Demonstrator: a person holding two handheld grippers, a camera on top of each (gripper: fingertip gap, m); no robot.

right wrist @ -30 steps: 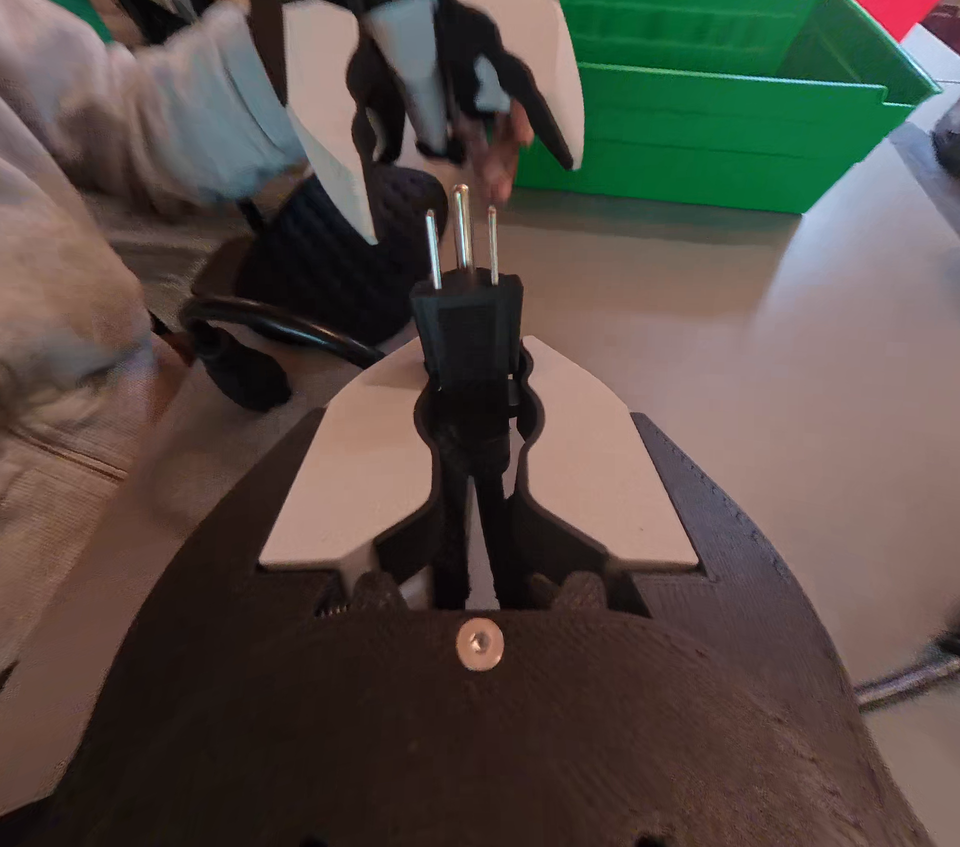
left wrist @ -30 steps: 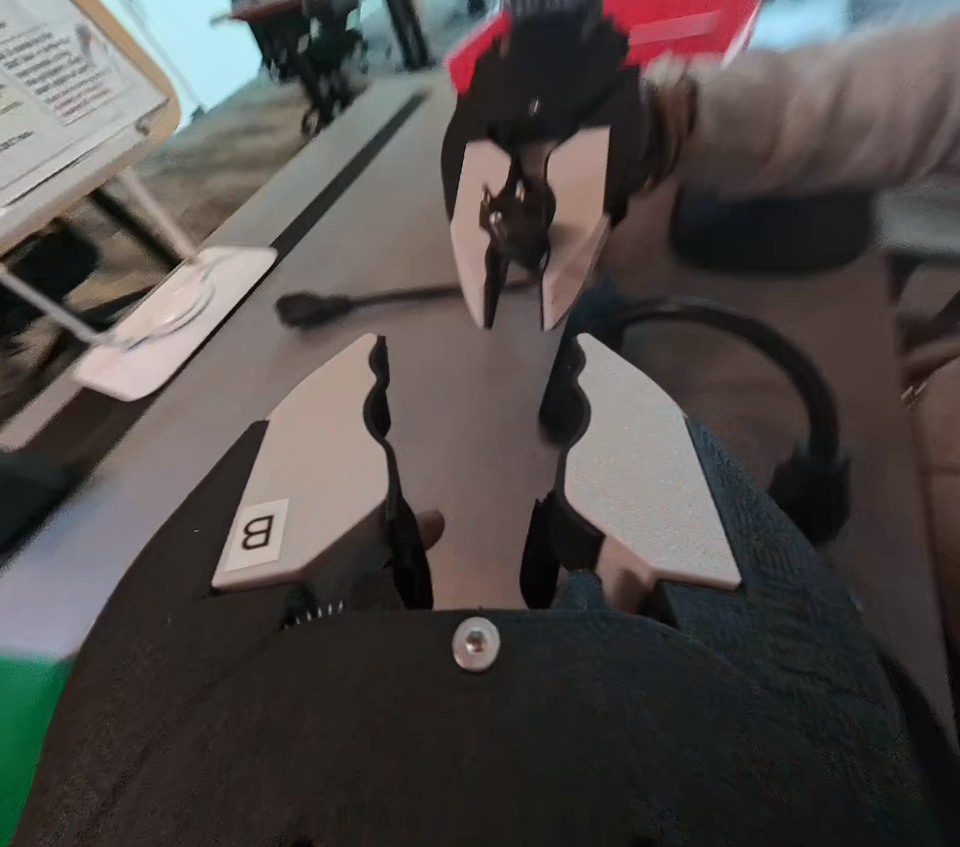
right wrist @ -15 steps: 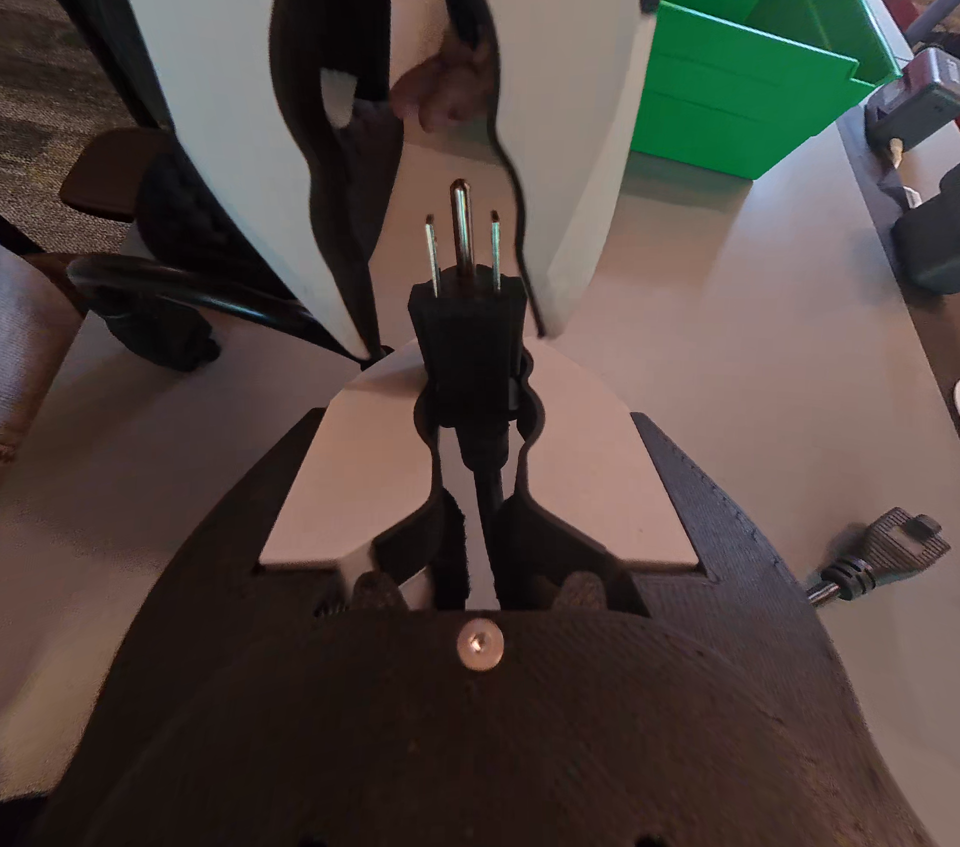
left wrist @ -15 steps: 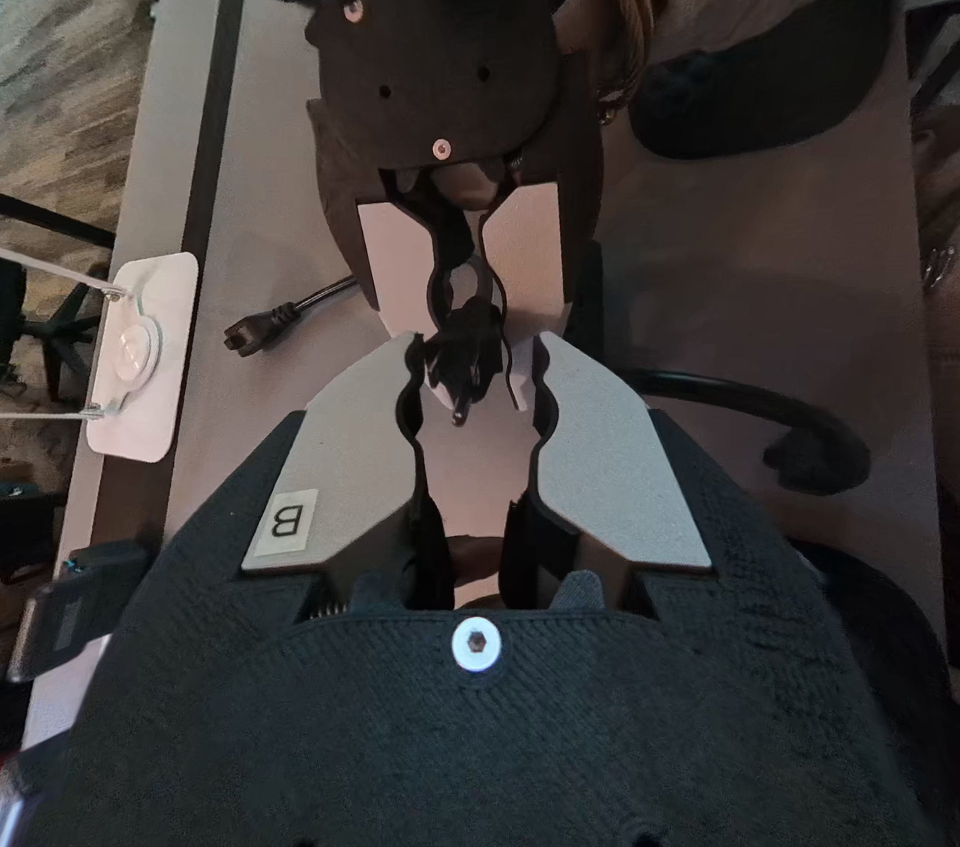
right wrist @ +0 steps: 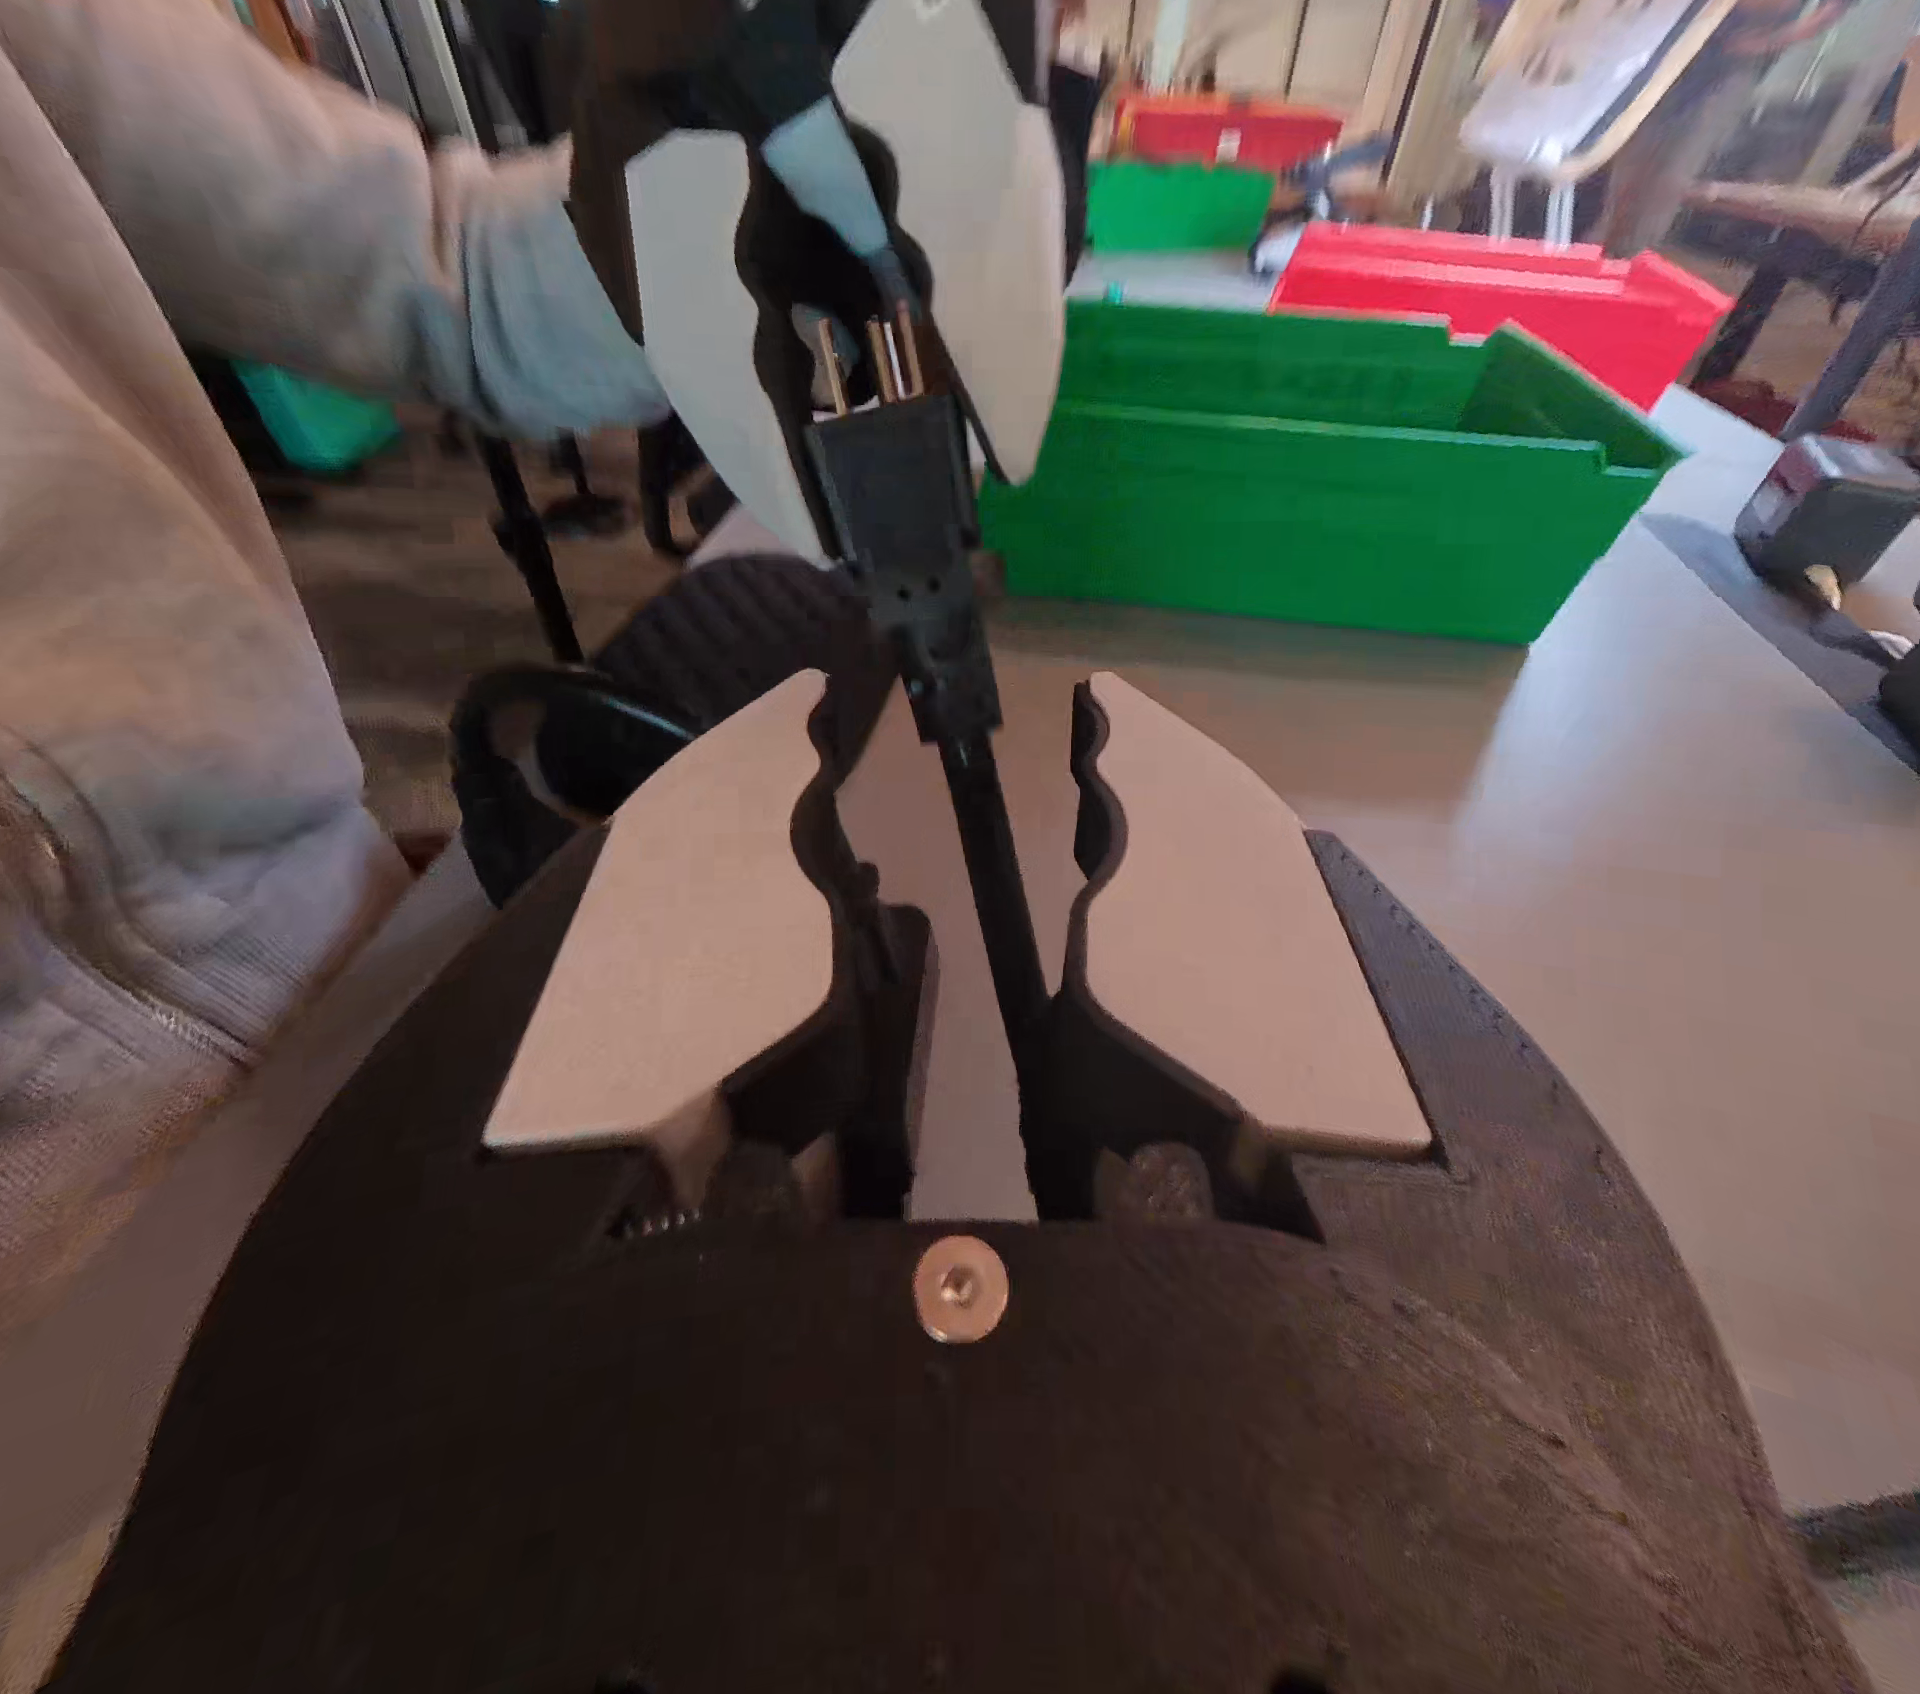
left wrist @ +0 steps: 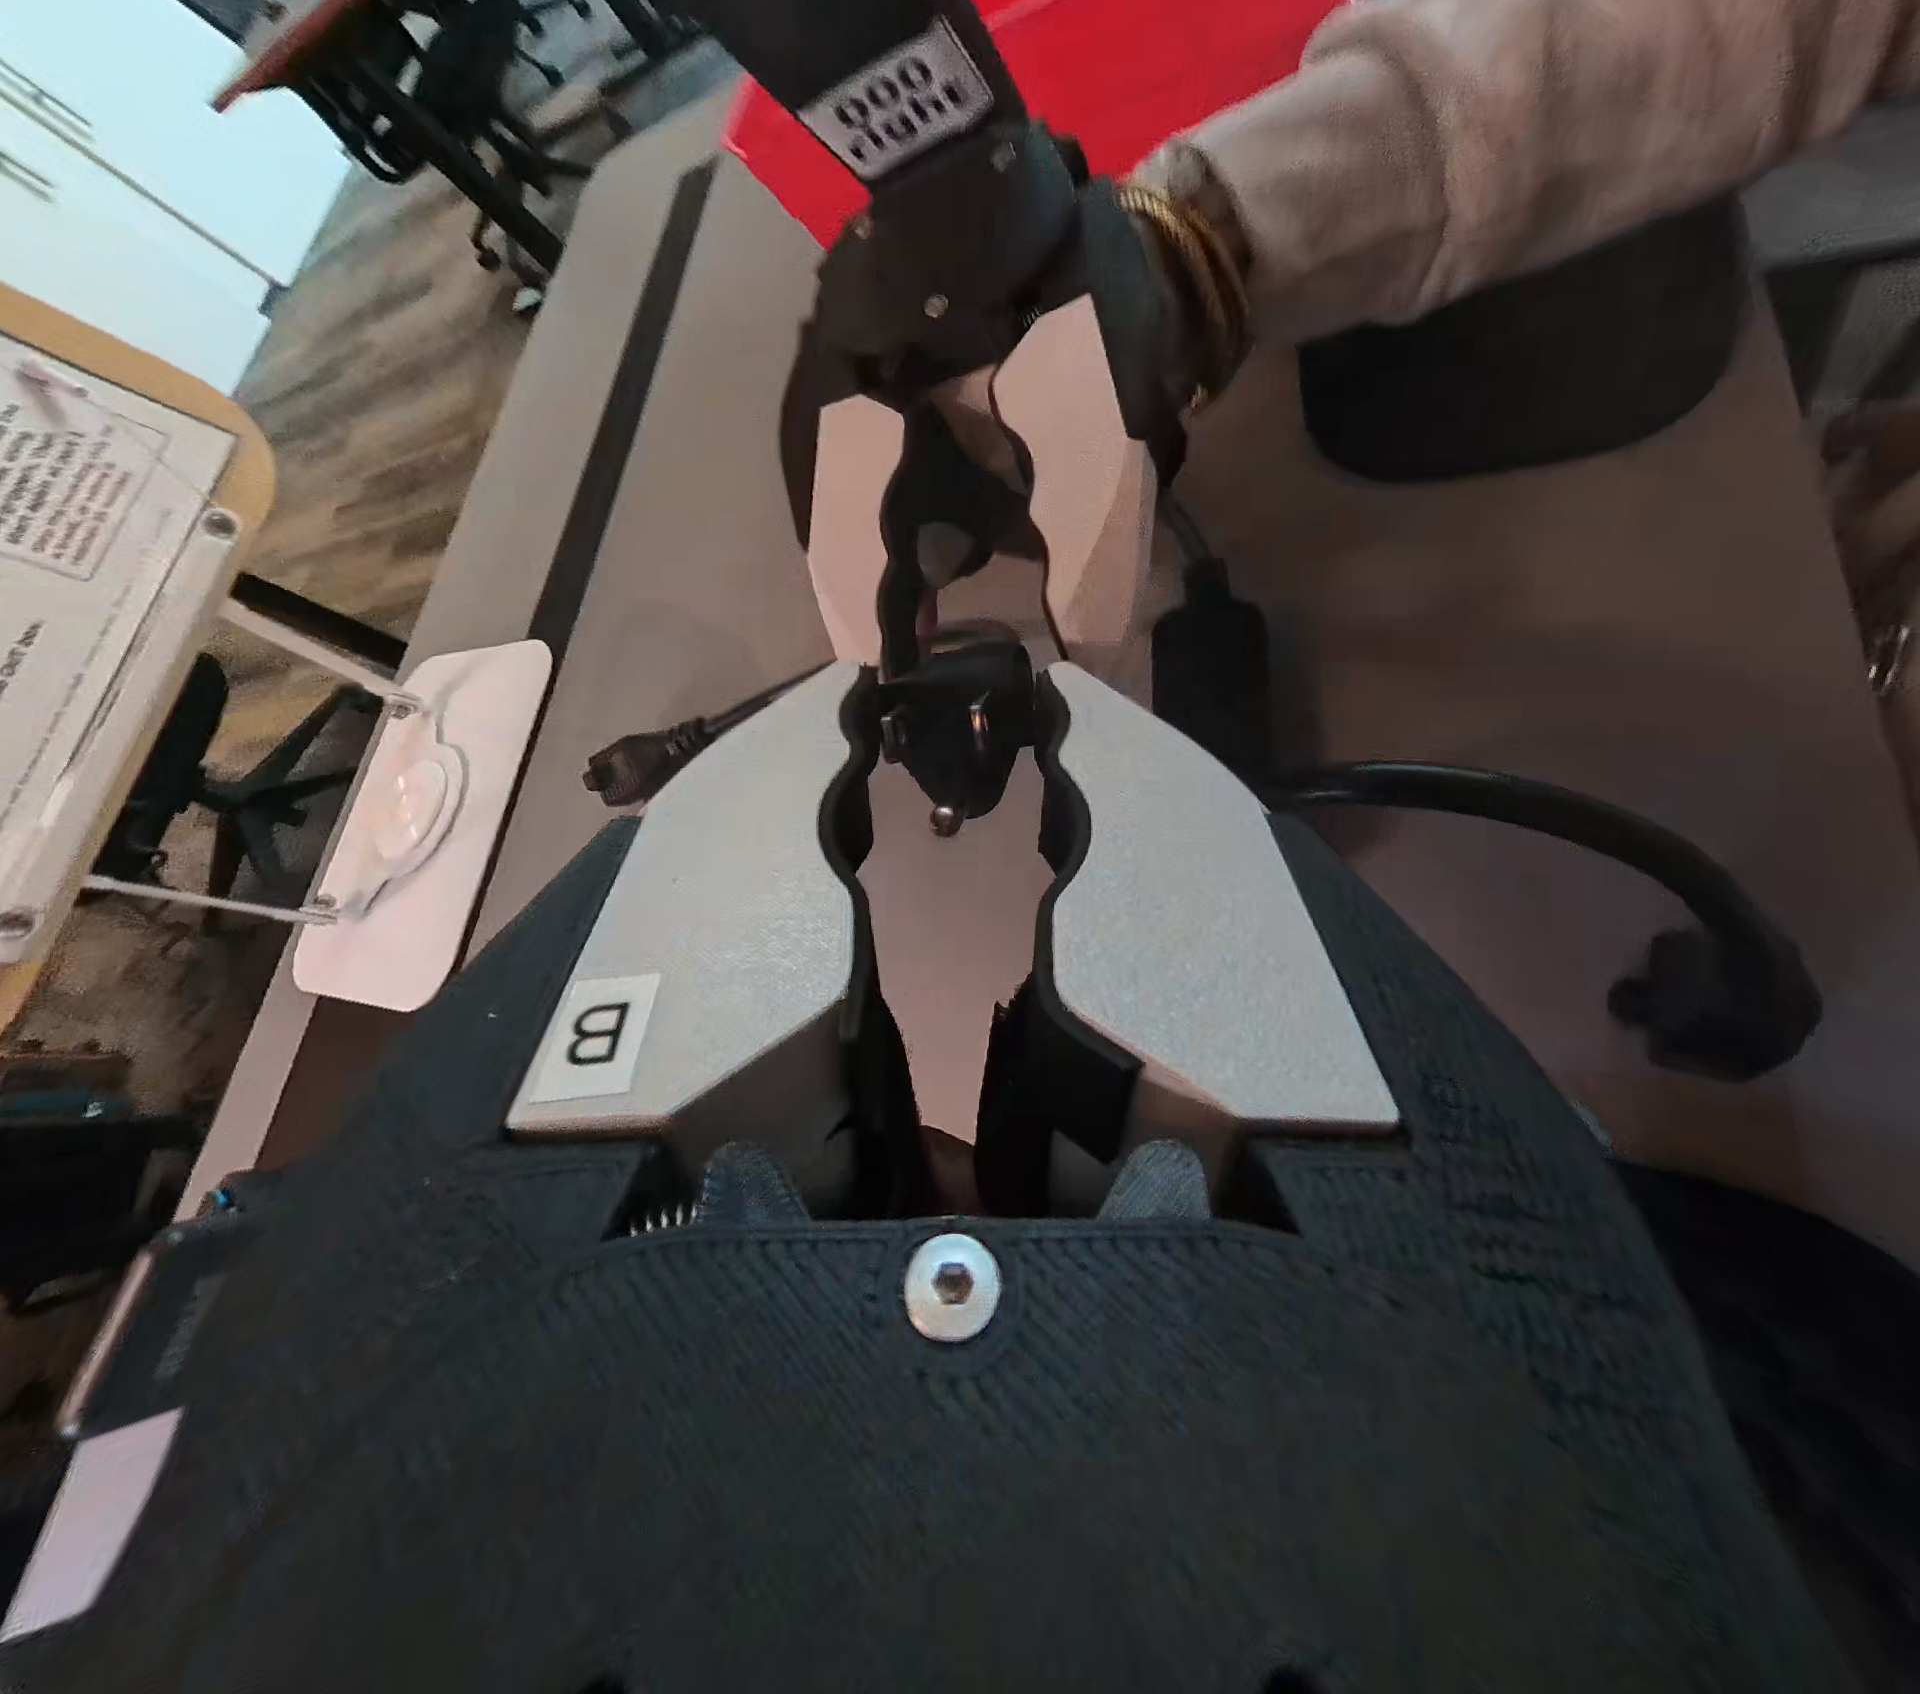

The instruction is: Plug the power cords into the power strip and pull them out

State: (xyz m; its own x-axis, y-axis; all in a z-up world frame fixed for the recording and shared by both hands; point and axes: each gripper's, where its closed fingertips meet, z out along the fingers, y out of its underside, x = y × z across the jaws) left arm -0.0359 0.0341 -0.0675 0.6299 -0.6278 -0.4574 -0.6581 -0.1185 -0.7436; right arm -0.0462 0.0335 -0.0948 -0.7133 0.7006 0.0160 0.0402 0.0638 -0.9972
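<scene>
Now the plug has passed from one pair of tongs to the other. Half a second ago the right tongs were clenched on its body, with the prongs pointing forward. In this moment their jaws are spread wide and only the cord runs loosely between them, so they are released. The left tongs have closed on the plug at their tips: in the left wrist view the black plug sits clamped between the two fingertips, its prongs facing that camera.

The plug is in the air above the grey desk, between the two hands, not near any socket. I cannot see a power strip in either view. A second cord end lies on the desk to the left, and green bins stand farther back.

In my judgement this is a handover to get a better hold. The left tongs hold the plug near its front, so the prongs point inward; probably another turn or regrasp is needed before plugging.
</scene>
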